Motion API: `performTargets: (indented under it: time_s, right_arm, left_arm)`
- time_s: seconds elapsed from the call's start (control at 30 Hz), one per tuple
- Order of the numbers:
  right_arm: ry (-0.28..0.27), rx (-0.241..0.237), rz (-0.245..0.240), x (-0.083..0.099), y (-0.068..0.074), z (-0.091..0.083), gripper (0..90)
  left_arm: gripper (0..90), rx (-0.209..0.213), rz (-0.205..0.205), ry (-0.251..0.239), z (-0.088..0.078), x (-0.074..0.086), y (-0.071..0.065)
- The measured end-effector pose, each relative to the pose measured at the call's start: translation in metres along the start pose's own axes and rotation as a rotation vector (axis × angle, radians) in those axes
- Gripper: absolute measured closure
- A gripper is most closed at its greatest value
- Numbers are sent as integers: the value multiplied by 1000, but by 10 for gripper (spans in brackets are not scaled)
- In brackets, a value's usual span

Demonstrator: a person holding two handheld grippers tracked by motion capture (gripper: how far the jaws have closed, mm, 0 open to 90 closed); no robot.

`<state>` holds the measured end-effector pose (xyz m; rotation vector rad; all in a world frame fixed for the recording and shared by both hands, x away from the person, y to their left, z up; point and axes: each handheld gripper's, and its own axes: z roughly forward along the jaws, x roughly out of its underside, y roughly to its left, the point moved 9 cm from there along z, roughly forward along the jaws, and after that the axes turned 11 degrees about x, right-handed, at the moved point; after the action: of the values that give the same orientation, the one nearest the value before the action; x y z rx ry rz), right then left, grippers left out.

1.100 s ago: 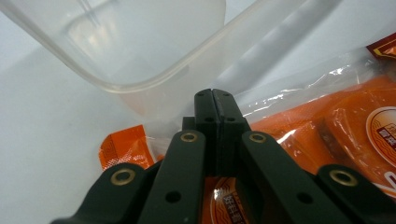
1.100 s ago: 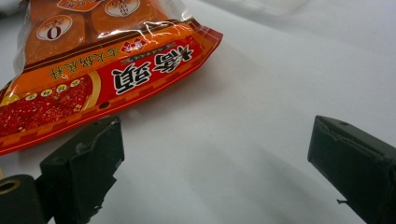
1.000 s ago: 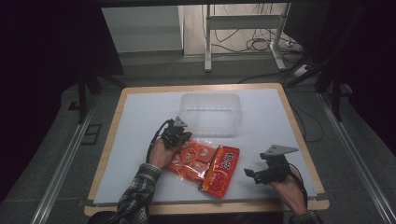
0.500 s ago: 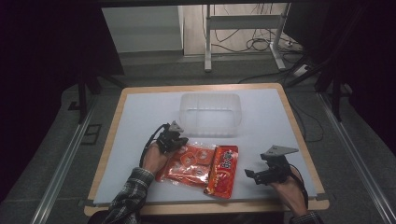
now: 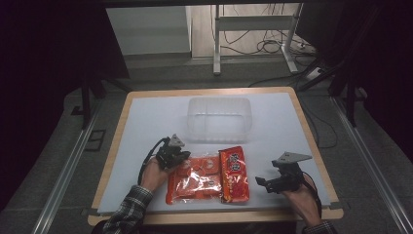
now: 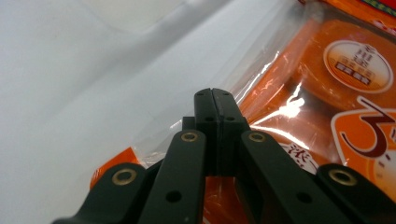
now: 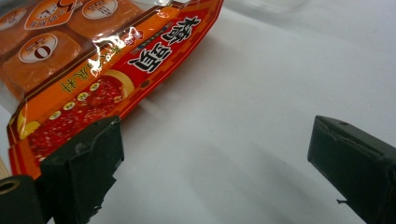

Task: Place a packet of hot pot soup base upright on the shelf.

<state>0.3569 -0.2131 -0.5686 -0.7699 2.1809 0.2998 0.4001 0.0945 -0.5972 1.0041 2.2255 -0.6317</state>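
Since the earlier high-view frames, the left gripper (image 5: pixel 179 157) has been drawn toward the near left of the table, and the orange snack bag (image 5: pixel 208 175) has been dragged and turned with it; the bag is now seen lying roughly square to the near edge instead of slanted. From this it is judged that the bag is being repositioned by its corner, possibly ahead of a lift into the clear plastic container (image 5: pixel 219 118); the container is not yet touched by the bag.

In the left gripper view, the jaws of the left gripper (image 6: pixel 212 95) are seen pressed together on the clear sealed edge of the bag (image 6: pixel 327 88) at its upper left corner. The left hand (image 5: pixel 155 171) is held low, forearm entering from the bottom edge, wrist angled inward to the right.

The right gripper (image 5: pixel 272 184) has hardly moved; its jaws are spread wide, nothing between them, as confirmed in the right gripper view (image 7: pixel 210 158). It is held just beside the bag's red right edge (image 7: pixel 116 79), above the white table surface (image 5: pixel 146 122). The right hand (image 5: pixel 301 197) rests near the table's front edge
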Motion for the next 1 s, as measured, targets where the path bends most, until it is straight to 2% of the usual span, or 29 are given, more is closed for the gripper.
performTargets:
  time_s: [0.03,0.43,0.6,0.8,0.83,1.0]
  right_arm:
    - [-1,1,-1,0,0,0,37]
    - [-17,7,8,-2,-5,-4,35]
    - [-16,5,4,-2,-5,-4,34]
    - [-15,1,2,-2,-4,-3,34]
    - [-15,1,2,-2,-4,-3,34]
    - [-4,-3,-4,-2,-1,-1,34]
  left_arm:
    - [900,-1,-12,-4,-1,2,-2]
    - [900,-21,-48,-5,-14,20,-19]
    - [900,-31,-51,4,-19,27,-27]
    - [900,-57,-34,25,-25,34,-40]
    - [900,-55,-27,25,-25,35,-40]
    - [900,-4,-94,-12,-24,33,-36]
